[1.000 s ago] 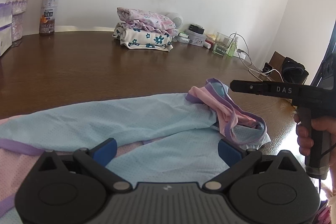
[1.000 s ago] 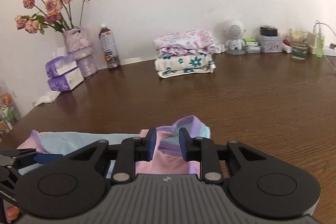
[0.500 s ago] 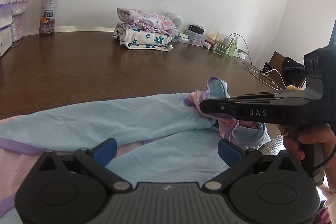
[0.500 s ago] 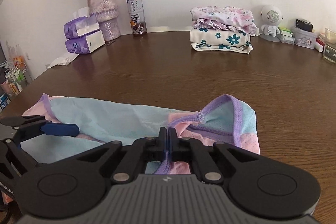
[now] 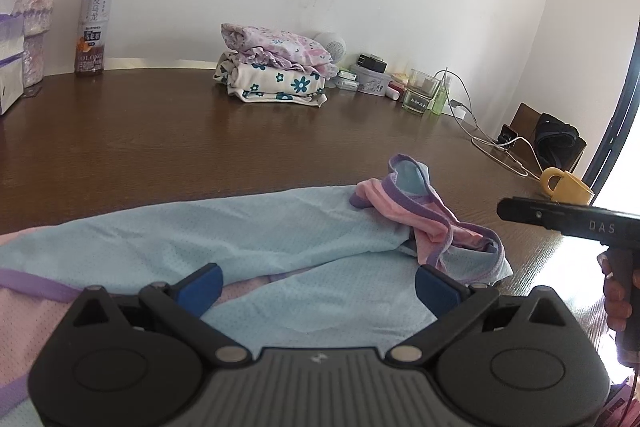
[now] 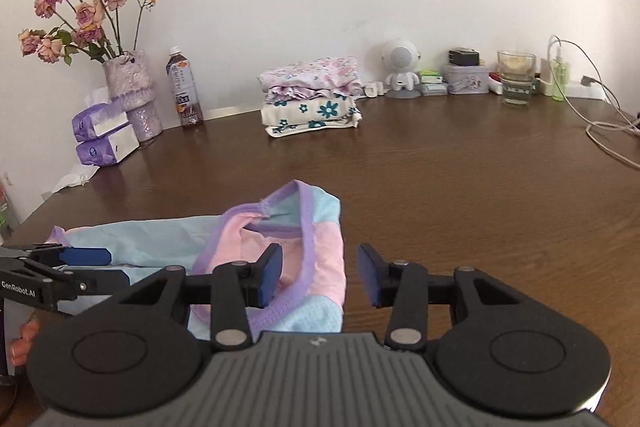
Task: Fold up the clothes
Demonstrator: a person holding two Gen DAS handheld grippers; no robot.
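Observation:
A light blue and pink garment (image 5: 208, 239) with purple trim lies spread on the brown table, its right end bunched in a pink and purple heap (image 5: 432, 223). My left gripper (image 5: 316, 283) hangs open low over the blue cloth, nothing between its blue pads. In the right wrist view the folded-over end of the garment (image 6: 304, 247) lies right in front of my right gripper (image 6: 320, 277), which stands open just above its near edge. The right gripper also shows from the side (image 5: 568, 221) in the left wrist view, held by a hand (image 5: 616, 303).
A stack of folded floral clothes (image 6: 312, 97) sits at the back of the table (image 6: 480, 195). Along the wall stand a bottle (image 6: 184, 87), a vase of flowers (image 6: 132, 95), tissue packs (image 6: 102, 139), a glass (image 6: 516, 79) and cables (image 6: 608, 131). A yellow mug (image 5: 564, 183) stands at the right edge.
My right gripper was shut on the bunched end of the garment half a second ago; it has opened, let go and pulled back to the right. The left gripper has not moved.

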